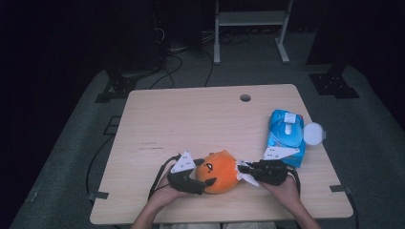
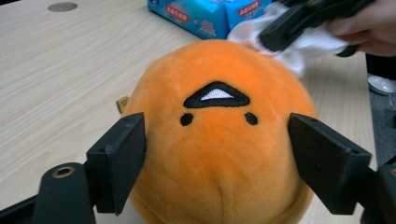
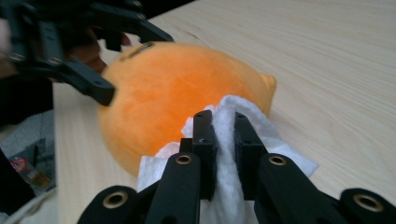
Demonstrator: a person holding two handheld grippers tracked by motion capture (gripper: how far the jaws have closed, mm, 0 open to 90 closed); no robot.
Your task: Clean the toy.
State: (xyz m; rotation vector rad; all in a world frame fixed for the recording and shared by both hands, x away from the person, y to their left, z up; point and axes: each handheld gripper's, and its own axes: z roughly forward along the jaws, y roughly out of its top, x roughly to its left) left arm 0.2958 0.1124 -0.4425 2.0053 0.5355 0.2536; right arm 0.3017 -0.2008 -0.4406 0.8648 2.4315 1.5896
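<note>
A round orange plush toy (image 1: 220,171) with a stitched face lies near the table's front edge. My left gripper (image 2: 215,120) straddles it, one jaw pressed on each side, so it is shut on the toy. From the right, my right gripper (image 3: 223,119) is shut on a white tissue (image 3: 243,105), and the tissue rests against the toy's (image 3: 163,102) side. In the high view the left gripper (image 1: 206,177) is on the toy's left and the right gripper (image 1: 240,168) on its right, tissue (image 1: 248,178) hanging below the jaws.
A blue pack of wipes (image 1: 285,136) lies at the table's right edge, just behind my right hand, with a round white lid (image 1: 313,133) beside it. The wooden table (image 1: 191,119) has a cable hole (image 1: 245,98) at the back. Cables run on the floor beyond.
</note>
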